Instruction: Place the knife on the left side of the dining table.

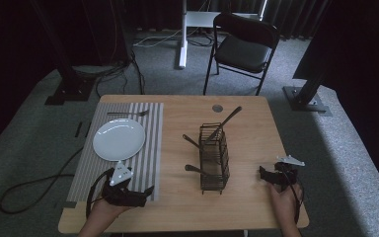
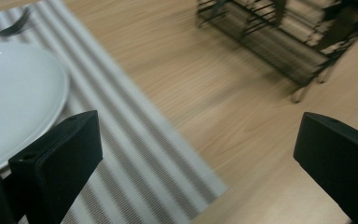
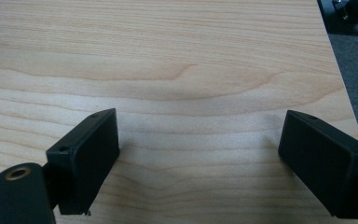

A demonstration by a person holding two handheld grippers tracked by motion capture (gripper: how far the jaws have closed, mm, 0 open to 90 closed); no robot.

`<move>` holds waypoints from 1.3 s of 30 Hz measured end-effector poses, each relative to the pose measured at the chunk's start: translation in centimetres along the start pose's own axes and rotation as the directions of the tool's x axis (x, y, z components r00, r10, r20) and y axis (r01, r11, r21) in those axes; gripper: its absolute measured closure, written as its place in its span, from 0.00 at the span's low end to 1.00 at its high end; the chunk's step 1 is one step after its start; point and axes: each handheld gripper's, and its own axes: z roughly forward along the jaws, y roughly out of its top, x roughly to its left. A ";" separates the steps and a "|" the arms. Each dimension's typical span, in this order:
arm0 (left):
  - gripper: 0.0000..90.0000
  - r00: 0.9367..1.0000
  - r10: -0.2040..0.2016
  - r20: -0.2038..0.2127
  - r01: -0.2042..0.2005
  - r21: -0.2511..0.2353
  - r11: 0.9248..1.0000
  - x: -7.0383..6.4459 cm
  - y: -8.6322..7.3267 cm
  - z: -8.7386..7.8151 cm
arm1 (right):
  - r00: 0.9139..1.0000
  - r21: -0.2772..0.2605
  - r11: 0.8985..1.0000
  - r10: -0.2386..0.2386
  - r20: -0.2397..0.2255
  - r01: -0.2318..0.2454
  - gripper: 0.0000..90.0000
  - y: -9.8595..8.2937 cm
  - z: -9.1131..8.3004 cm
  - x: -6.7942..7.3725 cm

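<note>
A black wire cutlery rack (image 1: 214,158) stands on the wooden table (image 1: 246,207), right of its middle, long axis running from the near edge toward the far edge. Dark utensils poke out of it: one handle (image 1: 229,118) slants up toward the far right corner, two others (image 1: 193,142) stick out toward the left edge. What kind they are is too dark to tell. In the left gripper view the rack (image 2: 279,42) is blurred and cut off at the top.

Left of it a striped placemat (image 1: 150,163) lies along the left edge, carrying a white plate (image 1: 119,139) and, beyond that, a fork (image 1: 128,113) lying crosswise.

The left gripper (image 1: 145,193) rests at the near left corner over the mat's near end, jaws spread wide with nothing between them. The right gripper (image 1: 264,173) sits near the right edge, jaws likewise parted over bare wood (image 3: 200,93). A folding chair (image 1: 244,47) stands beyond the far edge.
</note>
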 end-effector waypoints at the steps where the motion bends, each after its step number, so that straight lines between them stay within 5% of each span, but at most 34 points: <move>1: 0.01 1.000 0.006 0.008 -0.006 -0.006 1.000 -0.2 0.3 -0.1 | 1.000 0.000 1.000 0.000 0.000 0.000 0.13 0.0 0.0 0.0; 15: 0.01 0.992 0.052 0.113 -0.046 -0.058 0.997 -3.3 2.9 -0.6 | 1.000 0.000 1.000 -0.002 0.001 0.002 0.13 0.0 0.0 0.0; 33: 0.01 0.973 0.109 0.205 -0.087 -0.113 0.990 -6.2 6.3 -1.1 | 1.000 -0.001 1.000 -0.002 0.000 0.002 0.13 0.0 0.0 0.0; 35: 0.01 0.964 0.133 0.229 -0.109 -0.112 0.988 -7.0 7.1 -0.6 | 1.000 -0.002 1.000 -0.002 0.000 0.002 0.13 0.0 0.0 0.0; 39: 0.04 0.960 0.108 0.258 -0.080 -0.116 0.990 -7.0 7.6 0.1 | 1.000 -0.001 1.000 -0.002 0.001 0.002 0.13 0.0 0.0 0.0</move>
